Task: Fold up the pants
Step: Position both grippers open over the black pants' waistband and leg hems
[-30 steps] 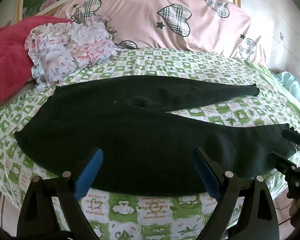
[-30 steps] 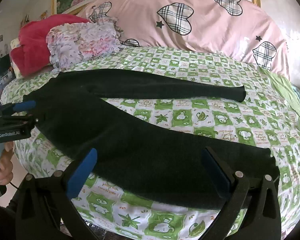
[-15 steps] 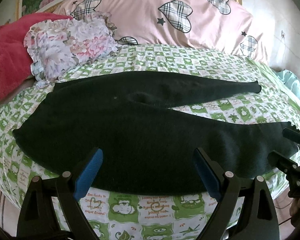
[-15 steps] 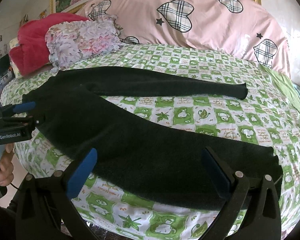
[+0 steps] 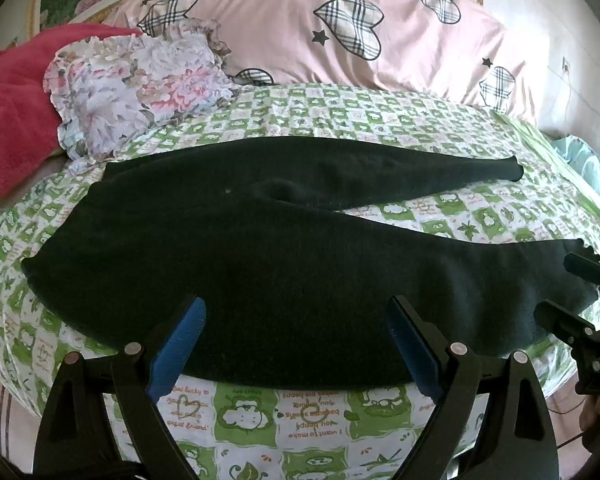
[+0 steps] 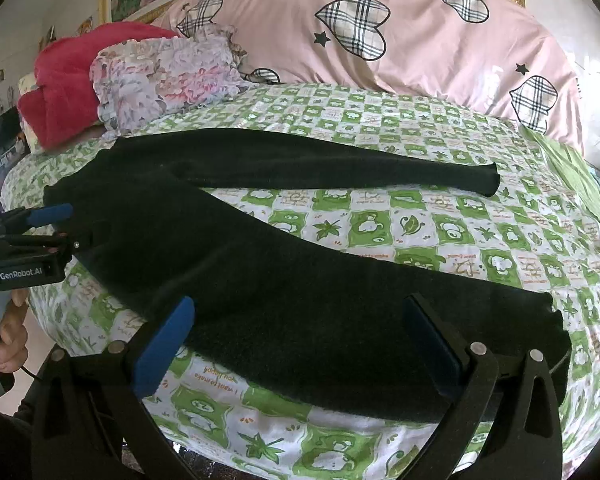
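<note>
Black pants (image 5: 284, 264) lie flat across a green-and-white patterned bedsheet (image 5: 340, 112), waistband toward the left, the two legs spread apart toward the right (the far leg thinner-looking). The left gripper (image 5: 296, 340) hovers over the near edge at the hip, fingers wide apart, holding nothing. The right gripper (image 6: 300, 340) hovers over the near leg's cuff end, equally wide, empty. Behind: a floral pillow (image 5: 136, 88), red blanket (image 5: 12, 112), pink heart-print quilt (image 5: 340, 28).

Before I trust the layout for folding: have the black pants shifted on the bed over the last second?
No. In the right wrist view the black pants lie as before; the far leg's cuff sits on the same squares of the green checked sheet.
</note>
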Tool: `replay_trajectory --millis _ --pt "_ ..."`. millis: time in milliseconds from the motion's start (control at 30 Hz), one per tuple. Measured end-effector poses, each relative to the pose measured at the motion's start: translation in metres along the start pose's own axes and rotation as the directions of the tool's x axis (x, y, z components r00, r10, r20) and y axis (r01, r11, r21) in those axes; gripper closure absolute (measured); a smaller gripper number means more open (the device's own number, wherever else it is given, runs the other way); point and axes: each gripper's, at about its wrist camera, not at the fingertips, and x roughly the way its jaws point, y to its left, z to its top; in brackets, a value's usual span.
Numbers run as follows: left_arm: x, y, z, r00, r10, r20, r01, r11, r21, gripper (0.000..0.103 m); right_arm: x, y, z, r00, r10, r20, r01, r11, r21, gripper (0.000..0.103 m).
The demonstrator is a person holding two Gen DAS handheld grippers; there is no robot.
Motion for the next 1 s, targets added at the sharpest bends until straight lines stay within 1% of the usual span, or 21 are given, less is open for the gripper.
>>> replay_trajectory --millis 767,1000 --pt "0.0004 -0.0002 0.0002 1.0 0.0 -0.002 0.0 1.0 0.0 0.011 -0.0004 0.0017 0.0018 1.0 0.0 -0.003 0.0 1.0 0.0 0.0" --pt "0.0011 -0.0024 0.0017 1.0 -0.015 -0.012 0.015 1.0 0.005 0.011 -0.0006 0.0027 0.0046 1.0 0.01 0.004 -0.01 1.0 0.007 0.0"
